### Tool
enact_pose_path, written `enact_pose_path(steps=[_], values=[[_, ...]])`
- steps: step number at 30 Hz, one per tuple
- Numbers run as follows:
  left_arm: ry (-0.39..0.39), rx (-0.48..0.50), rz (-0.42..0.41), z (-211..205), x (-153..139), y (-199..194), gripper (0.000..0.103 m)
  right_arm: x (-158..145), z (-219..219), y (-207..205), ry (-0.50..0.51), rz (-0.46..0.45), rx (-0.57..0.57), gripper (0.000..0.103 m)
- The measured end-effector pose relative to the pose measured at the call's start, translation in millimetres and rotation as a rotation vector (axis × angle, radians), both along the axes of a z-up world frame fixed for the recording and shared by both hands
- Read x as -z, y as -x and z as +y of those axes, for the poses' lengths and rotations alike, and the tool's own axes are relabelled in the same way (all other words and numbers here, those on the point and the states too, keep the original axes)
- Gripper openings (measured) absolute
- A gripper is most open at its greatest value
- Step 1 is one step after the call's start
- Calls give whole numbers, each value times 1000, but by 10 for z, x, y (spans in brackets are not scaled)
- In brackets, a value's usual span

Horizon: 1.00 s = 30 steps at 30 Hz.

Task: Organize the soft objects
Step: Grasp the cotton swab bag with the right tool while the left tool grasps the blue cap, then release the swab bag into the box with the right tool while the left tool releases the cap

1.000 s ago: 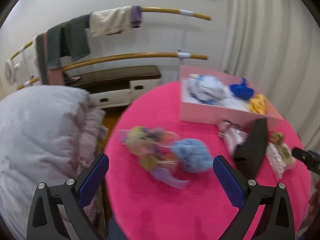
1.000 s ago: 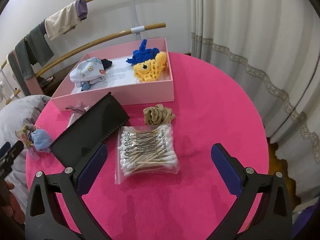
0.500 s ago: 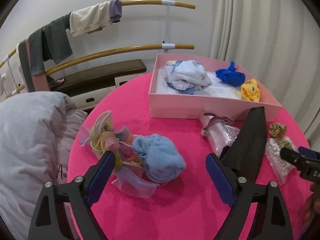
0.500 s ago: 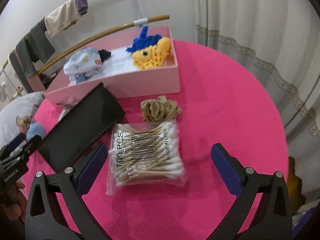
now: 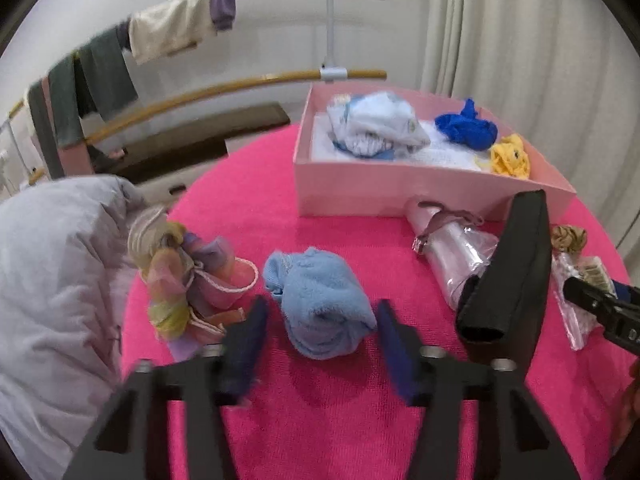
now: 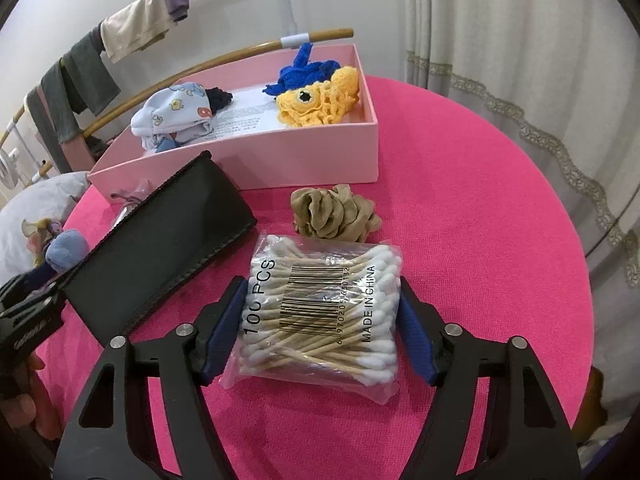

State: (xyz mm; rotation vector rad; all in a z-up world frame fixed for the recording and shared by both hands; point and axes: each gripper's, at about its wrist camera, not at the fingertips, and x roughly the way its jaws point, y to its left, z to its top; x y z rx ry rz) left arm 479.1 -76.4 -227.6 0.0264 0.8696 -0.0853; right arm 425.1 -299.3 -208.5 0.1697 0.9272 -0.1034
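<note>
Both grippers angled down at round pink-clothed table (image 6: pixel 460 168). Left gripper (image 5: pixel 320 320) jaws just closing, flanking fluffy light-blue sock bundle (image 5: pixel 320 300), pads apart; nearer than before. Right gripper (image 6: pixel 322 320) closing, pads against clear cotton-swab bag (image 6: pixel 324 308).

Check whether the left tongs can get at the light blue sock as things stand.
Probably yes. The left tongs, which have just been closing, already straddle the light blue sock; nothing lies on it. The pastel drawstring pouch sits close beside one finger and might snag.
</note>
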Motion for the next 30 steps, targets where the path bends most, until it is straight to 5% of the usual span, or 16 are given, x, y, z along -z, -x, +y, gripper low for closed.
enact_pose_path(steps=[11, 30], values=[[89, 70, -100, 151, -264, 386, 33, -215, -107, 282, -38, -30, 8, 66], [30, 92, -176, -61, -784, 713, 33, -680, 108, 431, -12, -113, -36, 66]])
